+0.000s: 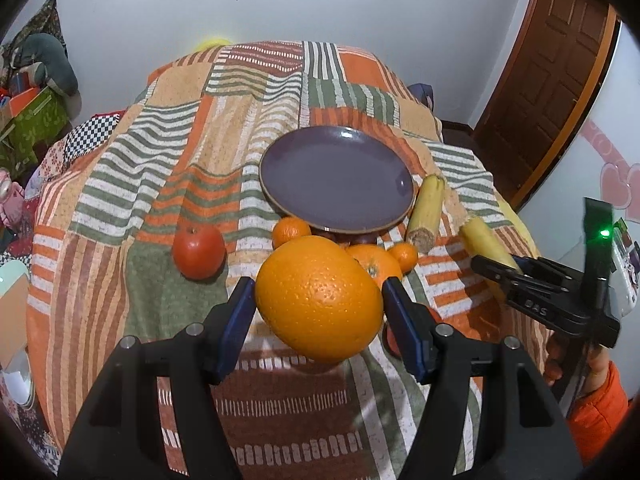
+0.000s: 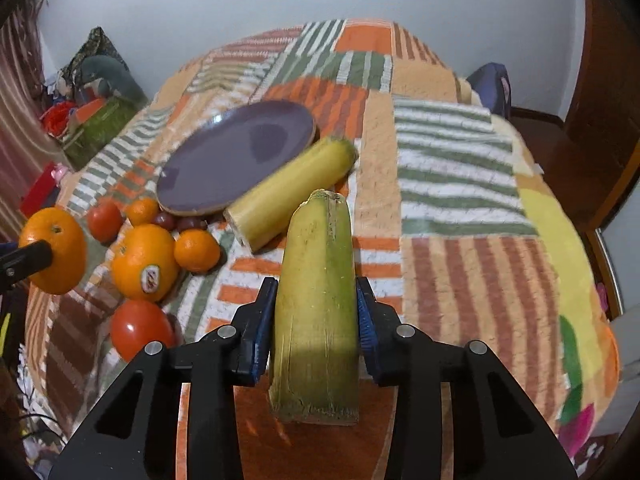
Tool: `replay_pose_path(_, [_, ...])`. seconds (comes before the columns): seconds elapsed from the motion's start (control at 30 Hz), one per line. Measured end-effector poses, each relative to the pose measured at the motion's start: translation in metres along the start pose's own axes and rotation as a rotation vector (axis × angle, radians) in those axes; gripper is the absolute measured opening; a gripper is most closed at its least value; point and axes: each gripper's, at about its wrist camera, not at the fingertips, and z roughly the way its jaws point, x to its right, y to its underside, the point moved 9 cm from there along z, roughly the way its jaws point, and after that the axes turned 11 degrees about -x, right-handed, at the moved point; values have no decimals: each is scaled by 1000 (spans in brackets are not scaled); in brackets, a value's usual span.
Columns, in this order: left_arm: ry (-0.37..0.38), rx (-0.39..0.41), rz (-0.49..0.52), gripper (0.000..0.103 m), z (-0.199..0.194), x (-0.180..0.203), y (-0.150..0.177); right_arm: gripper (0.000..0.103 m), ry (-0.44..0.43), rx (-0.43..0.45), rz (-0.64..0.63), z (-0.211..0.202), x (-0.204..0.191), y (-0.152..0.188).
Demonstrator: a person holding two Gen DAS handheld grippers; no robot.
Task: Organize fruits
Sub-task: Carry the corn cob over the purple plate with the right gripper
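While both grippers hold fruit in the air, the purple plate (image 1: 336,176) lies empty on a striped patchwork cloth (image 1: 168,152), which covers what may be a bed or a desk. The left gripper (image 1: 319,298) has its jaws pinching a large orange (image 1: 318,298), lifted just in front of the plate's near rim. The right gripper (image 2: 316,320) has its jaws pinching a yellow-green stalk (image 2: 318,304), perhaps sugarcane, held to the right of the plate. A second stalk (image 2: 292,190) lies on the cloth, touching or nearly touching the plate's right edge. Beside the near rim sit a stickered orange (image 2: 144,260), two mandarins (image 2: 196,250), a few dark grapes (image 2: 176,222) and two red fruits (image 2: 140,328), perhaps tomatoes or apples.

The step in hand seems to be carrying picked fruit to the plate. Next, each gripper probably needs to move over the plate, lower, and release gently so the round orange does not roll off.
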Motion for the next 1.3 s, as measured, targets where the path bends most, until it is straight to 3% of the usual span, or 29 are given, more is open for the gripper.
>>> replay_pose_path(0.47, [-21,92,14,64,-13,-1,-52,35,-41,166,-126,-39,-46,-61])
replay_pose_path(0.9, [-63,134,43,64,-6,-6,-100,35,-71,216,-205,-31,-74,-109])
replay_pose_path(1.3, [-81,93,54,64,30,-20,-127,35,-71,187,-239,4,-89,-132])
